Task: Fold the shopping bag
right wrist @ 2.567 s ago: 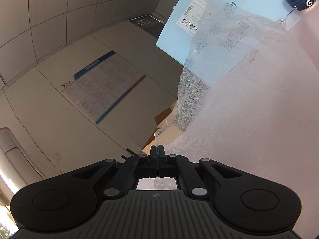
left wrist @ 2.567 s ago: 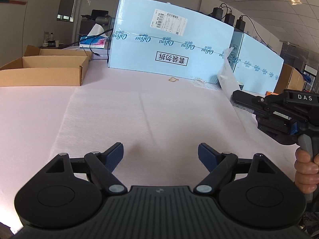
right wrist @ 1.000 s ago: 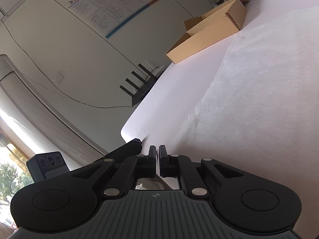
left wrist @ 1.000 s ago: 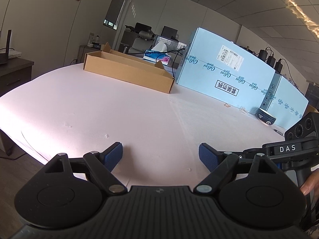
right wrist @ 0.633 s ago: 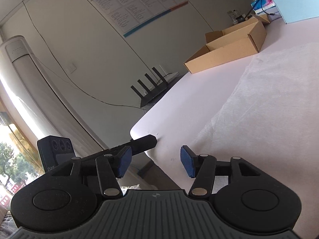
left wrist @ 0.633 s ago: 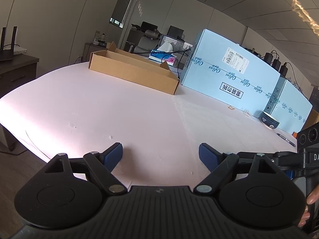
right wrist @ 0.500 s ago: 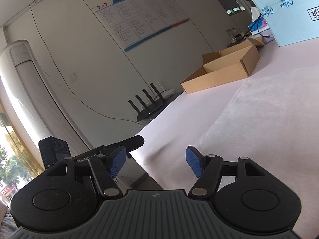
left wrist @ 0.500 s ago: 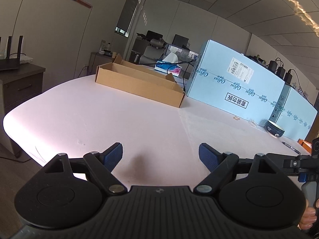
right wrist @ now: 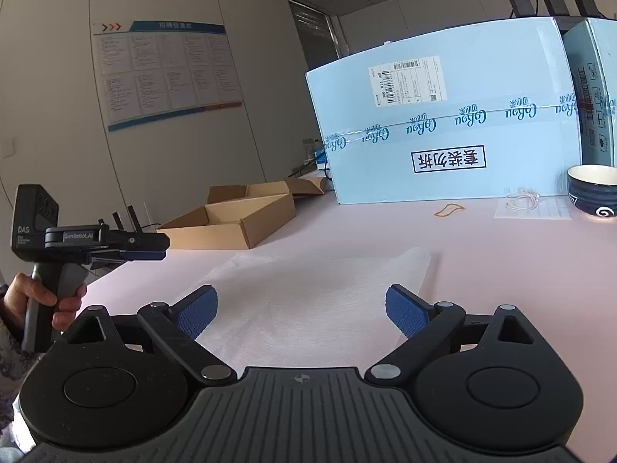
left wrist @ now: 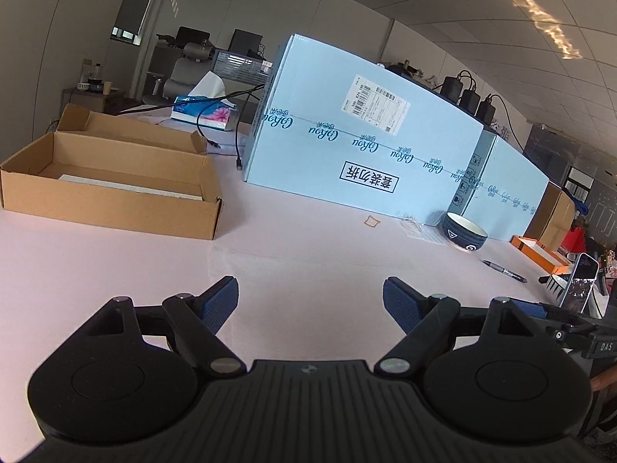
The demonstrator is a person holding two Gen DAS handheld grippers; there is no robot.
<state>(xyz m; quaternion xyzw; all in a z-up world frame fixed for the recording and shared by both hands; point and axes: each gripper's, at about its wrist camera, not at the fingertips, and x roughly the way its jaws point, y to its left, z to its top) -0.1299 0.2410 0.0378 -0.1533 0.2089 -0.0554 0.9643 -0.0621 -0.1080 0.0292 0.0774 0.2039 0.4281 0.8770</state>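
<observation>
The shopping bag point(right wrist: 308, 293) is a thin white sheet lying flat and folded on the pink table point(right wrist: 501, 254); it also shows faintly in the left wrist view point(left wrist: 293, 266). My right gripper point(right wrist: 300, 308) is open and empty, just above the bag's near edge. My left gripper point(left wrist: 308, 301) is open and empty above the table, and shows from the side at the left of the right wrist view point(right wrist: 146, 245). The right gripper's body shows at the right edge of the left wrist view point(left wrist: 578, 332).
An open cardboard box point(left wrist: 112, 181) sits at the left. Two large light-blue cartons point(left wrist: 366, 146) stand across the back. A dark blue bowl point(left wrist: 464, 231), a pen point(left wrist: 503, 271), a rubber band point(right wrist: 449, 209) and a phone point(left wrist: 580, 281) lie at the right.
My right gripper has opened, let go of the bag and swung up to level. The bag now lies flat. My left gripper stayed open and turned right toward the cartons.
</observation>
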